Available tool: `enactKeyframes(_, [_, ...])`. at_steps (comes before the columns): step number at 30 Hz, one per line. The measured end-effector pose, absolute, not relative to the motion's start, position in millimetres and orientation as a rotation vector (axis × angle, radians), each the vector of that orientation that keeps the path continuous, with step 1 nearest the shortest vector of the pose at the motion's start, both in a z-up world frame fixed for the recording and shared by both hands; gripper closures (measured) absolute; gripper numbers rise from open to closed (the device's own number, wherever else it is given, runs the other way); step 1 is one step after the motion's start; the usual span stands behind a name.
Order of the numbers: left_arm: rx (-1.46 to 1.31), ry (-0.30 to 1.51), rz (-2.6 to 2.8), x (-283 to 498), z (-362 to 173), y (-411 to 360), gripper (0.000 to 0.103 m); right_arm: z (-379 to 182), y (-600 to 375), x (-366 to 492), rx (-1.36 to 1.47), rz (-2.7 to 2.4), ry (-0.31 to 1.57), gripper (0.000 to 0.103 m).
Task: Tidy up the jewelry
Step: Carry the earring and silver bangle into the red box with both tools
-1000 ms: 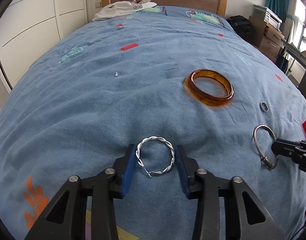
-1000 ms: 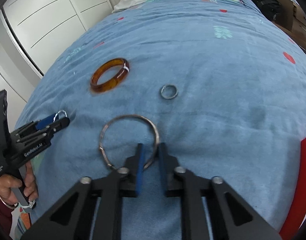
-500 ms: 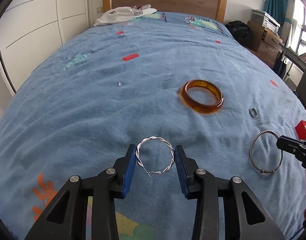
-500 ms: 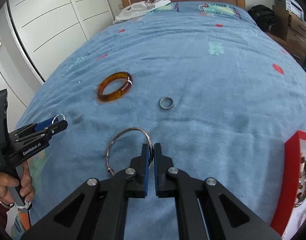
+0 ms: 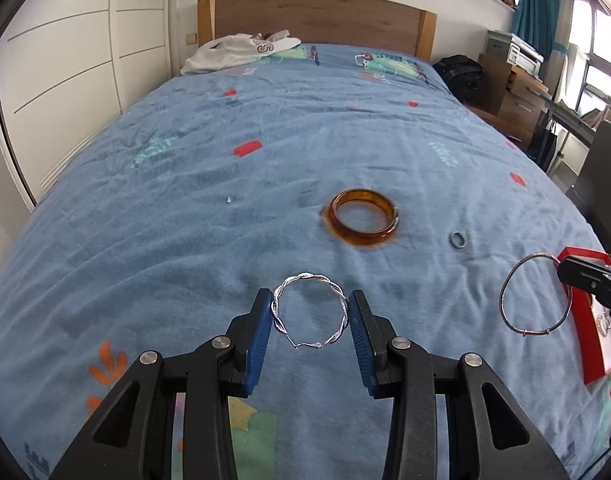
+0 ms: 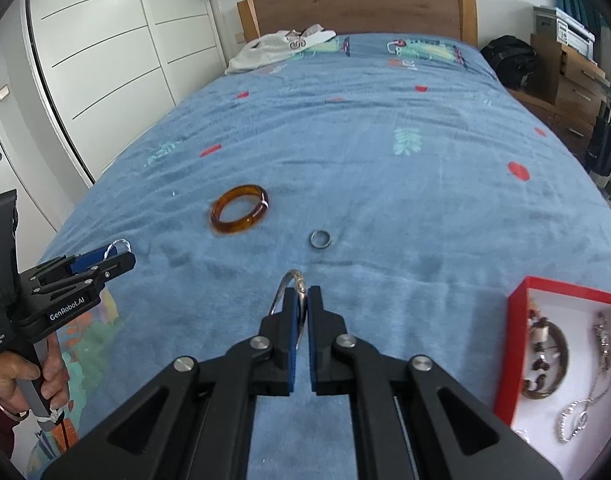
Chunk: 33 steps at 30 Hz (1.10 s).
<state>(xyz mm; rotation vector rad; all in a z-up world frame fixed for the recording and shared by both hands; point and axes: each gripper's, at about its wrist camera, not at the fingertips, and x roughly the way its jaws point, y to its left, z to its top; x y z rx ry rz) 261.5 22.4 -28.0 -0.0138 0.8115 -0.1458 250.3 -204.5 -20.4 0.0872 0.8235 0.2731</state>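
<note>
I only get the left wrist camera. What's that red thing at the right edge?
Observer: The right wrist view shows an open red box holding a brown beaded bracelet and silver chains.
Operator: Is that thin wire ring beside it actually being held?
Observer: Yes. The right gripper is shut on the thin silver bangle, pads pinching its rim.
Operator: Who's carrying my camera?
Observer: A person's hand wraps the handle of the left gripper, which holds the twisted silver hoop.

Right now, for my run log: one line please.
left tool: twisted hoop | right tool: thin bangle | red box: waiting
</note>
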Motion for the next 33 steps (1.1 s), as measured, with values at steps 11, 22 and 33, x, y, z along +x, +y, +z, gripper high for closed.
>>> enactKeyframes(11, [-0.008, 0.775, -0.206, 241, 0, -6, 0.065, 18, -237, 219, 0.095, 0.208, 0.765, 0.098])
enactKeyframes(22, [-0.007, 0.745, -0.397, 222, 20, -106, 0.065, 43, -310, 171, 0.117, 0.08, 0.73, 0.099])
enactKeyframes(33, [0.026, 0.766, -0.603, 202, 15, -227, 0.065, 39, -402, 132, 0.155, -0.08, 0.755, 0.098])
